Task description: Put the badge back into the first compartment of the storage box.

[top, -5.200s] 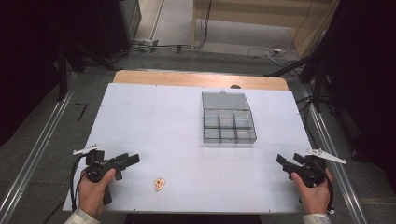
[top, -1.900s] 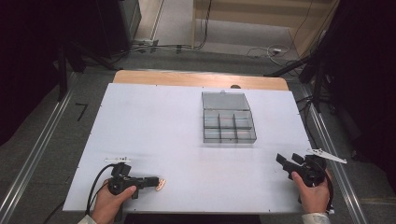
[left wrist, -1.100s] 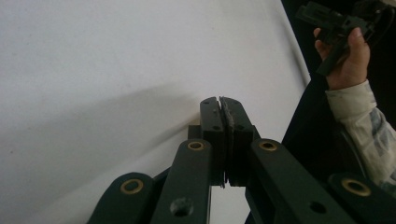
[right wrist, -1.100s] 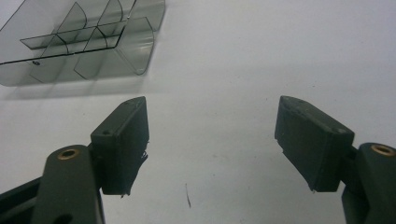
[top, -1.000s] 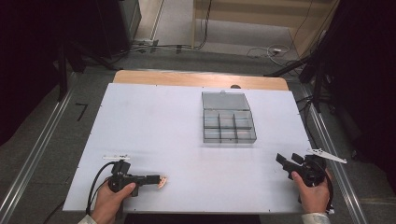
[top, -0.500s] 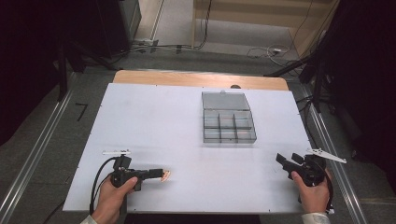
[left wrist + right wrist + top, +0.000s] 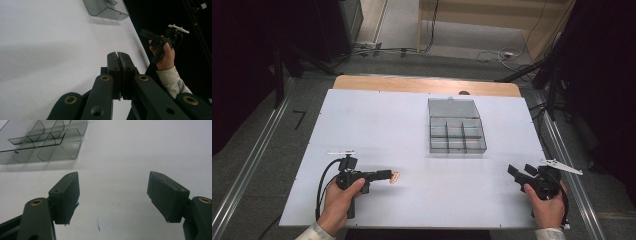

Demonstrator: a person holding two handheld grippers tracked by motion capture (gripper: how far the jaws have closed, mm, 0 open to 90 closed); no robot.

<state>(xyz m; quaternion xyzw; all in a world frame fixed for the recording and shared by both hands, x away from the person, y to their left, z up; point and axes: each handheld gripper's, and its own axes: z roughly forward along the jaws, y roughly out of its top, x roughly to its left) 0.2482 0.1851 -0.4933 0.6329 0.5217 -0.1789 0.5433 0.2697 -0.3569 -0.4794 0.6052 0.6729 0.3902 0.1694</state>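
A small orange piece [image 7: 395,175] sticks out of the tips of my left gripper [image 7: 387,175], which is shut on it and holds it just above the white table [image 7: 377,125], front left. In the left gripper view the jaws of my left gripper [image 7: 117,56] are pressed together and the piece is hidden between them. My right gripper [image 7: 517,171] stands open at the front right with nothing between its pads [image 7: 66,195]. A clear grey compartment box [image 7: 457,136] with its lid [image 7: 453,107] laid back sits right of centre, farther up the table.
The box [image 7: 45,142] lies ahead and to the left of the right gripper [image 7: 113,197]. In the left gripper view the box [image 7: 106,10] is far ahead and the other hand holds its gripper [image 7: 150,35] at the table's edge. Dark floor and metal rails surround the table.
My left gripper closed on the orange piece near the front edge, then carried it up and away from that edge, slightly to the right. The right gripper stayed where it was.
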